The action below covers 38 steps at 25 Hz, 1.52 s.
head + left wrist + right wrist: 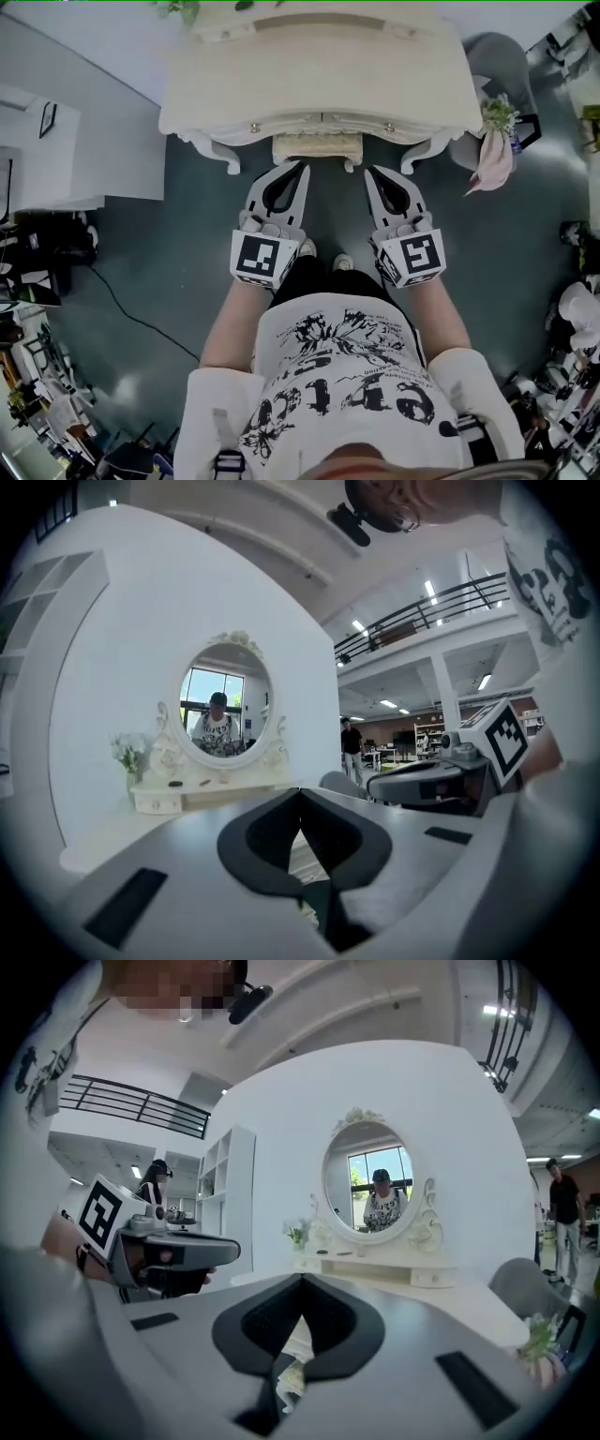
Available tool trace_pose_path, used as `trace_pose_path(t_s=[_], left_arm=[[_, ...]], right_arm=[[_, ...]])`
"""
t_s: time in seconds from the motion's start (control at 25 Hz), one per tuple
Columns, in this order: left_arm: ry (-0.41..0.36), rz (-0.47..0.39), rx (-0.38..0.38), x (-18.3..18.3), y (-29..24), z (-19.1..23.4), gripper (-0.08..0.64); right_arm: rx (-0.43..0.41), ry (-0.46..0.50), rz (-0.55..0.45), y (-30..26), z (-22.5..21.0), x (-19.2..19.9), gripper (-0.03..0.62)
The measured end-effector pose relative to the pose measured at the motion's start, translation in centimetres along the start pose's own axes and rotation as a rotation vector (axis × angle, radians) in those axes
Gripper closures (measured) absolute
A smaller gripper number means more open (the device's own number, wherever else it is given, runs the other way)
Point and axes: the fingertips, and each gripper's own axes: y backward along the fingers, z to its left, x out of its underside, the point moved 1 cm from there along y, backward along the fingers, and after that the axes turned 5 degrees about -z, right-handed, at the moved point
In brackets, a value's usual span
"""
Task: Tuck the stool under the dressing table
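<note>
The cream dressing table (319,89) stands straight ahead, and its oval mirror (225,700) (375,1180) faces both gripper views. Only the near edge of the stool's (317,147) cream cushion shows below the table's front; the rest is hidden under it. My left gripper (301,169) and right gripper (368,172) hover side by side just short of that edge, apart from it. Both are shut, tips touching, with nothing held. Through each gripper's (300,791) (302,1280) jaw loop a strip of cream surface shows.
A grey chair (499,58) and a vase of flowers with pink cloth (494,150) stand right of the table. White shelving (56,150) is at the left, and a black cable (127,309) crosses the floor. Clutter lines both lower corners. My feet (323,255) stand behind the grippers.
</note>
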Motion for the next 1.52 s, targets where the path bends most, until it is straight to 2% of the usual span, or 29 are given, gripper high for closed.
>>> trace_pose_path(t_s=[0.08,0.2,0.56,0.96,1.32,1.52], left_arm=[[-0.016,-0.033,0.002,-2.9,0.3,-0.8,0.54],[0.004,-0.07,0.004,-5.8,1.3,-2.1,0.54],[-0.026,-0.129,-0.015,-10.9,2.8,-2.3,0.54],[-0.02,-0.126,-0.073,-11.7,4.5,-1.3,0.54],[-0.034,-0.099,-0.055,-11.4,4.7,-2.0,0.54],[0.008,-0.109,-0.039,-11.1,4.5,-2.9,0.54]], right_arm=[[0.009,0.024,-0.027,0.9,-0.4,-3.1,0.574],[0.024,0.041,-0.052,2.7,-0.7,-6.2,0.574],[0.059,0.048,-0.136,5.5,-1.1,-11.1,0.574],[0.062,0.019,-0.189,5.8,-1.1,-13.1,0.575],[0.049,0.026,-0.186,6.0,-0.3,-12.7,0.574],[0.046,0.015,-0.205,6.7,-0.4,-12.6,0.575]])
